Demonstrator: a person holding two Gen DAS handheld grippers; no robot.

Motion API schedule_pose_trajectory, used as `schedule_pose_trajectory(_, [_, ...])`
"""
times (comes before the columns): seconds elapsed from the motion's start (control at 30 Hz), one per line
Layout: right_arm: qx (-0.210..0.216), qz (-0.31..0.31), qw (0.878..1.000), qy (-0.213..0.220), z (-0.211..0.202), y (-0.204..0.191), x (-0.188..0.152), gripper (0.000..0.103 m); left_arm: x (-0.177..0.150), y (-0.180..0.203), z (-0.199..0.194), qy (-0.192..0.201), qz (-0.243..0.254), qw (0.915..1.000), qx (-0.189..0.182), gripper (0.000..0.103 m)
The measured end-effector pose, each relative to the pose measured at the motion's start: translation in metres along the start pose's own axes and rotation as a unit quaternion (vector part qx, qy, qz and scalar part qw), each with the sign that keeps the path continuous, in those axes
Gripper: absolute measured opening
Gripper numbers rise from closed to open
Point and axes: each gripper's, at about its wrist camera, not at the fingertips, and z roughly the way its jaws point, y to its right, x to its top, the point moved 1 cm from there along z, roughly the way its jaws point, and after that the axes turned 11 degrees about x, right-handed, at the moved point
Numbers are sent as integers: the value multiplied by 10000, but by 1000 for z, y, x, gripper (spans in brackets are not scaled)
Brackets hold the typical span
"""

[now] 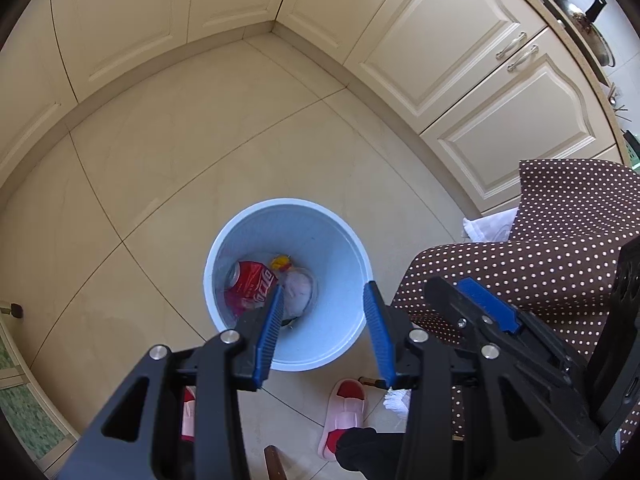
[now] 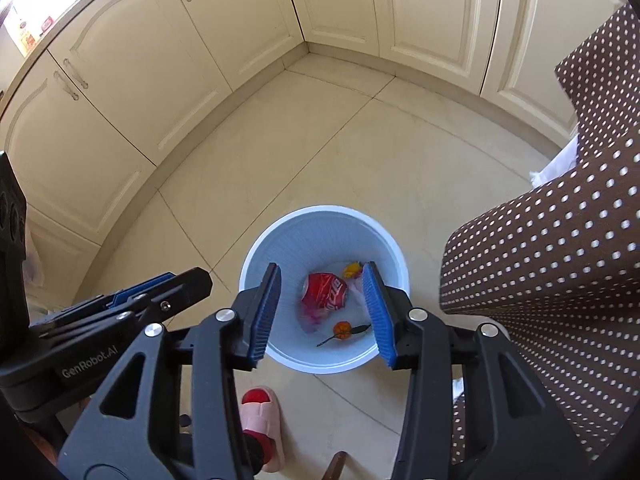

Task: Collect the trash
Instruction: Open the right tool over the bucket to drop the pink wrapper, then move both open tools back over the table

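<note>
Two claws hang over one bin, both empty.

Left wrist view: the left claw (image 1: 324, 328) stands with jaws spread, gripping nothing, above the round pale-blue plastic bin (image 1: 344, 236) on the beige tiled floor (image 1: 160, 160). Inside lie a crushed red drink can (image 1: 252, 284) and a crumpled whitish wrapper (image 1: 298, 290).

Right wrist view: the right claw (image 2: 320, 312) is likewise spread wide and empty over the bin (image 2: 320, 224). A small orange fruit with stem (image 2: 342, 330) rests on the bin bottom beside the can (image 2: 326, 290). Judgement: release appears done; withdraw both claws straight upward, clear of the rim, then search the brown polka-dot cloth (image 2: 560, 260) side for remaining trash.
</note>
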Motion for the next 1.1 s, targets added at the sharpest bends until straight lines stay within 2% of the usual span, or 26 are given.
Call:
schedule_pose_trajectory(0.2, [-150, -248, 9993, 256, -41, -8, 1, 43, -1, 15, -34, 295, 146, 9993, -153, 41])
schedule_pose_trajectory(0.37, [-325, -587, 9946, 793, -110, -21, 5, 43, -7, 39, -90, 794, 348, 9954, -409, 41])
schedule_pose_trajectory(0.47, [-450, -800, 9879, 1248, -167, -30, 7, 43, -11, 60, -136, 1189, 474, 9901, -580, 41])
schedule_pose_trajectory(0.53, [-538, -917, 9829, 1506, -202, -35, 5, 44, -15, 77, -172, 1480, 560, 9842, -799, 46])
schedule_pose_trajectory(0.63, [-701, -1067, 9725, 1946, -261, -36, -3, 45, -26, 110, -214, 1844, 828, 9750, -923, 47])
schedule_pose_trajectory(0.7, [-792, -1026, 9668, 2200, -302, -26, -11, 45, -36, 137, -238, 1999, 1028, 9688, -1042, 47])
schedule_pose_trajectory(0.83, [-981, -805, 9600, 2498, -362, 6, -32, 47, -58, 199, -265, 2036, 1497, 9583, -1335, 49])
schedule_pose_trajectory(0.93, [-1248, -549, 9547, 2645, -403, 43, -51, 48, -80, 256, -277, 2004, 1944, 9487, -1484, 54])
schedule_pose_trajectory(1.1, [-1812, 36, 9448, 2730, -460, 118, -85, 51, -116, 342, -279, 1907, 2684, 9309, -1582, 56])
